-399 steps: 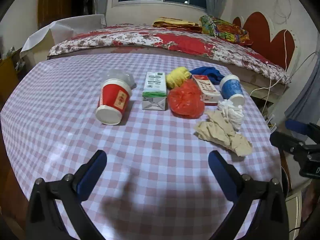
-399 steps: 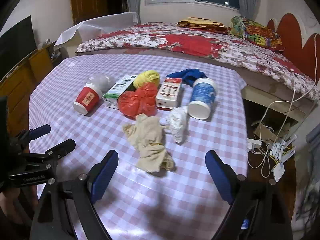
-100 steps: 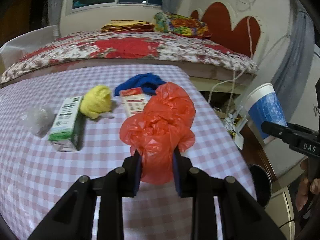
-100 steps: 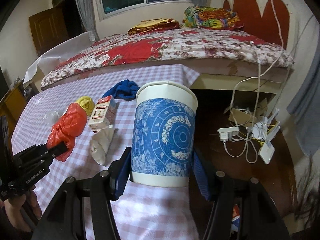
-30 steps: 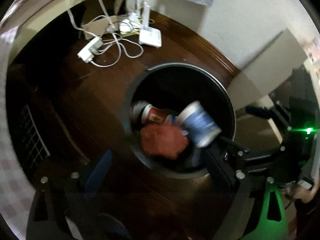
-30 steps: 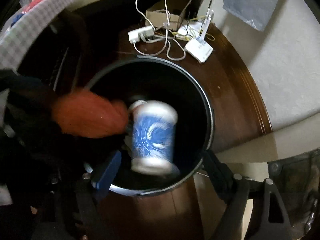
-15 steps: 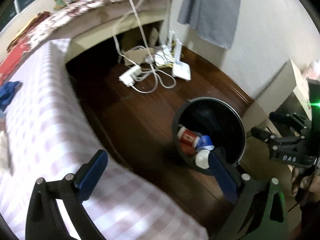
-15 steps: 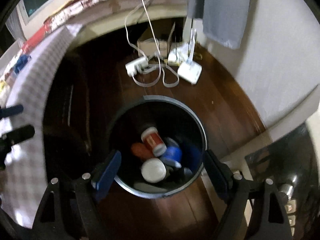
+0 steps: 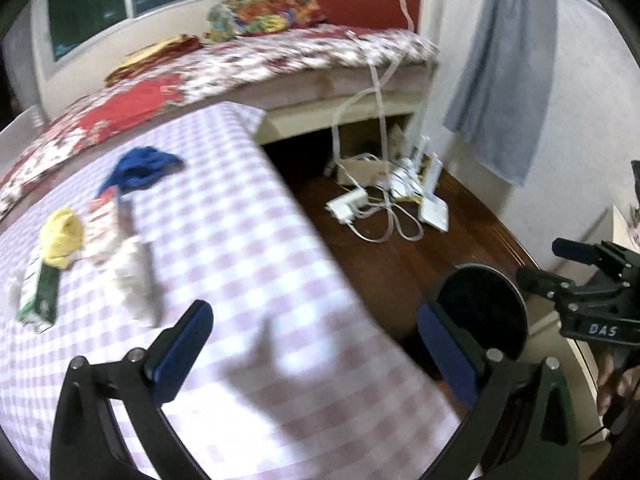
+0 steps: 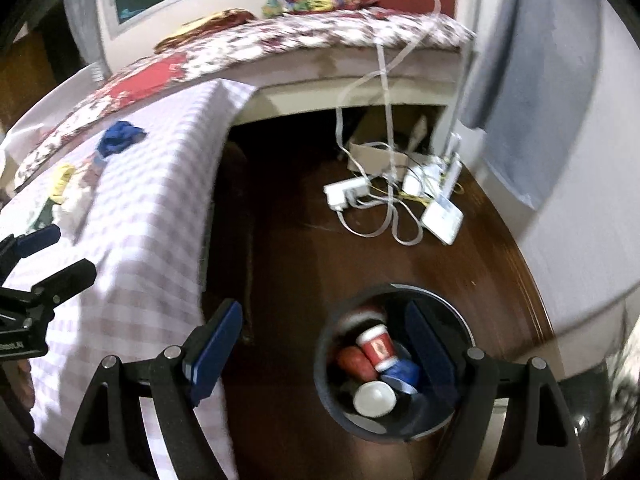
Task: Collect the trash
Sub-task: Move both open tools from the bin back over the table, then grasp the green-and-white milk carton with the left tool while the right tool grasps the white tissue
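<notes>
My left gripper point(image 9: 316, 344) is open and empty above the right part of the checked table point(image 9: 240, 248). On the table lie a white crumpled tissue point(image 9: 134, 276), a red-and-white carton point(image 9: 102, 216), a yellow wad point(image 9: 62, 236), a green-and-white carton point(image 9: 38, 296) and a blue cloth point(image 9: 140, 168). My right gripper point(image 10: 324, 344) is open and empty above the floor by the black bin point(image 10: 332, 396). The bin holds a red cup point(image 10: 376, 346), a red bag point(image 10: 352, 362) and a blue cup point(image 10: 380, 394). The bin also shows in the left wrist view point(image 9: 484, 304).
A power strip, white boxes and cables point(image 10: 392, 196) lie on the dark wood floor beyond the bin. A bed with a floral cover point(image 9: 240, 64) stands behind the table. A grey cloth point(image 9: 504, 80) hangs on the right wall.
Both grippers have risen and tilted up from the bin. The left one has swung back over the table. The red bag and blue cup, dropped a second ago, lie in the bin.
</notes>
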`<action>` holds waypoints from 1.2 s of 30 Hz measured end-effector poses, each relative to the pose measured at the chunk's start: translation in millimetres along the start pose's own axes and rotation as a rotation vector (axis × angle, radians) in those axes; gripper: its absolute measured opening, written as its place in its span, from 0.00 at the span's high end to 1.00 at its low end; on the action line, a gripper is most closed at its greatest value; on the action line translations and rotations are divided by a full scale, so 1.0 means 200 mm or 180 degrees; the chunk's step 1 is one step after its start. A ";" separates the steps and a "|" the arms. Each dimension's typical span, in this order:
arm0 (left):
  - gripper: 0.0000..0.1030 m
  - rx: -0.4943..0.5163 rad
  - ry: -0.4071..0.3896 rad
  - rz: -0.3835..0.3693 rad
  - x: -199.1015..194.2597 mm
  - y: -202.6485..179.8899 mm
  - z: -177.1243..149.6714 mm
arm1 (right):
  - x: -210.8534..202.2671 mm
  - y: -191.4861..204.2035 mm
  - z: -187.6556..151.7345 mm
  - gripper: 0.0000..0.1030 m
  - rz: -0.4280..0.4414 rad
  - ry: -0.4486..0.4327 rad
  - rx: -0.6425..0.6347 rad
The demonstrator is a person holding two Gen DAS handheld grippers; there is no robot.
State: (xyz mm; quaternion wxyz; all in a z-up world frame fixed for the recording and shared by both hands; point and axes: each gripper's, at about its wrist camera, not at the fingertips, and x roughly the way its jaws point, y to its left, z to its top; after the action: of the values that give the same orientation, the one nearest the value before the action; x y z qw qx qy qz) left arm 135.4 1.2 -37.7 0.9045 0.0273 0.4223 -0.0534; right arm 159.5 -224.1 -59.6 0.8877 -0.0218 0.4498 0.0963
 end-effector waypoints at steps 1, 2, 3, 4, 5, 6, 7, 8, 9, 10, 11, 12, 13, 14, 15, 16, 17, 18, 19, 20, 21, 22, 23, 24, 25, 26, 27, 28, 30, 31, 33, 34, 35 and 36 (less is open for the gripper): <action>0.00 -0.0039 -0.0021 0.0036 -0.01 0.04 -0.01 | -0.01 0.05 0.02 0.17 0.0027 -0.0029 -0.0056; 0.00 -0.0074 -0.0033 0.0071 -0.03 0.08 -0.02 | -0.03 0.10 0.04 0.17 0.0062 -0.0055 -0.0108; 0.00 -0.0137 -0.0050 0.0110 -0.04 0.14 -0.04 | -0.04 0.14 0.06 0.17 0.0090 -0.0073 -0.0145; 0.00 -0.0179 -0.0053 0.0127 -0.05 0.17 -0.05 | -0.05 0.18 0.07 0.17 0.0120 -0.0094 -0.0194; 0.00 -0.0243 -0.0047 0.0133 -0.06 0.22 -0.07 | -0.06 0.23 0.08 0.17 0.0150 -0.0113 -0.0243; 0.00 -0.0318 -0.0033 0.0155 -0.07 0.27 -0.09 | -0.06 0.27 0.10 0.17 0.0183 -0.0128 -0.0292; 0.00 -0.0381 -0.0047 0.0199 -0.08 0.31 -0.11 | -0.07 0.32 0.11 0.17 0.0216 -0.0142 -0.0342; 0.00 -0.0442 -0.0099 0.0241 -0.10 0.36 -0.14 | -0.07 0.38 0.13 0.17 0.0246 -0.0158 -0.0392; 0.00 -0.0485 -0.0138 0.0275 -0.11 0.39 -0.16 | -0.07 0.43 0.14 0.17 0.0283 -0.0170 -0.0439; 0.00 -0.0537 -0.0150 0.0314 -0.12 0.44 -0.18 | -0.07 0.47 0.15 0.17 0.0314 -0.0175 -0.0472; 0.00 -0.0581 -0.0139 0.0344 -0.13 0.47 -0.20 | -0.07 0.53 0.17 0.17 0.0356 -0.0178 -0.0519; 0.00 -0.0638 -0.0114 0.0399 -0.14 0.53 -0.22 | -0.07 0.58 0.18 0.17 0.0388 -0.0181 -0.0556; 0.00 -0.0668 -0.0105 0.0435 -0.15 0.57 -0.24 | -0.07 0.63 0.19 0.17 0.0438 -0.0180 -0.0608; 0.00 -0.0710 -0.0082 0.0508 -0.16 0.62 -0.26 | -0.07 0.70 0.21 0.17 0.0496 -0.0171 -0.0666; 0.00 -0.0748 -0.0048 0.0576 -0.17 0.67 -0.28 | -0.06 0.76 0.22 0.17 0.0545 -0.0165 -0.0734; 0.00 -0.0784 -0.0007 0.0609 -0.17 0.70 -0.29 | -0.05 0.81 0.23 0.17 0.0571 -0.0166 -0.0790; 0.00 -0.0825 0.0030 0.0642 -0.18 0.75 -0.31 | -0.04 0.88 0.24 0.17 0.0598 -0.0165 -0.0861; 0.00 -0.0837 0.0054 0.0676 -0.18 0.78 -0.33 | -0.02 0.95 0.25 0.17 0.0636 -0.0156 -0.0946; 0.00 -0.0824 0.0081 0.0714 -0.19 0.80 -0.35 | -0.01 1.00 0.26 0.17 0.0662 -0.0147 -0.0995; 0.00 -0.0816 0.0108 0.0740 -0.19 0.83 -0.36 | 0.01 1.07 0.27 0.17 0.0695 -0.0141 -0.1049; 0.00 -0.0835 0.0113 0.0760 -0.19 0.86 -0.37 | 0.02 1.13 0.28 0.17 0.0738 -0.0133 -0.1091; 0.00 -0.0872 0.0088 0.0779 -0.21 0.88 -0.38 | 0.04 1.18 0.29 0.17 0.0776 -0.0123 -0.1112; 0.00 -0.0915 0.0066 0.0794 -0.22 0.91 -0.39 | 0.06 1.23 0.30 0.17 0.0809 -0.0102 -0.1126; 0.00 -0.0957 0.0046 0.0805 -0.23 0.93 -0.39 | 0.08 1.27 0.31 0.17 0.0828 -0.0081 -0.1134; 0.00 -0.0989 0.0021 0.0814 -0.24 0.95 -0.39 | 0.10 1.32 0.32 0.17 0.0853 -0.0061 -0.1151; 0.00 -0.1024 -0.0004 0.0829 -0.24 0.98 -0.39 | 0.12 1.36 0.32 0.17 0.0856 -0.0044 -0.1167; 0.00 -0.1063 -0.0022 0.0835 -0.25 1.01 -0.40 | 0.15 1.40 0.33 0.17 0.0850 -0.0017 -0.1174; 0.00 -0.1091 -0.0035 0.0837 -0.25 1.04 -0.40 | 0.17 1.42 0.34 0.17 0.0853 0.0008 -0.1171; 0.01 -0.1183 -0.0090 0.0813 -0.25 1.09 -0.41 | 0.23 1.48 0.35 0.17 0.0867 0.0063 -0.1157; 0.02 -0.1218 -0.0093 0.0809 -0.25 1.12 -0.41 | 0.25 1.49 0.36 0.17 0.0862 0.0083 -0.1158; 0.03 -0.1283 -0.0093 0.0823 -0.23 1.16 -0.41 | 0.30 1.52 0.37 0.17 0.0868 0.0128 -0.1144; 0.03 -0.1299 -0.0080 0.0826 -0.22 1.18 -0.41 | 0.33 1.54 0.38 0.17 0.0873 0.0158 -0.1132; 0.03 -0.1315 -0.0075 0.0828 -0.21 1.20 -0.41 | 0.36 1.55 0.38 0.17 0.0869 0.0186 -0.1131; 0.03 -0.1325 -0.0075 0.0833 -0.20 1.21 -0.41 | 0.39 1.56 0.39 0.17 0.0853 0.0213 -0.1133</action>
State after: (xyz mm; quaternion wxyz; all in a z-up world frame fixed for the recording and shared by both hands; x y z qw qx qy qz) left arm 76.1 251.7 -58.6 0.8947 -0.1058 0.4064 0.1520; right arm 207.0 103.1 -62.1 0.8337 -0.1213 0.4538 0.2904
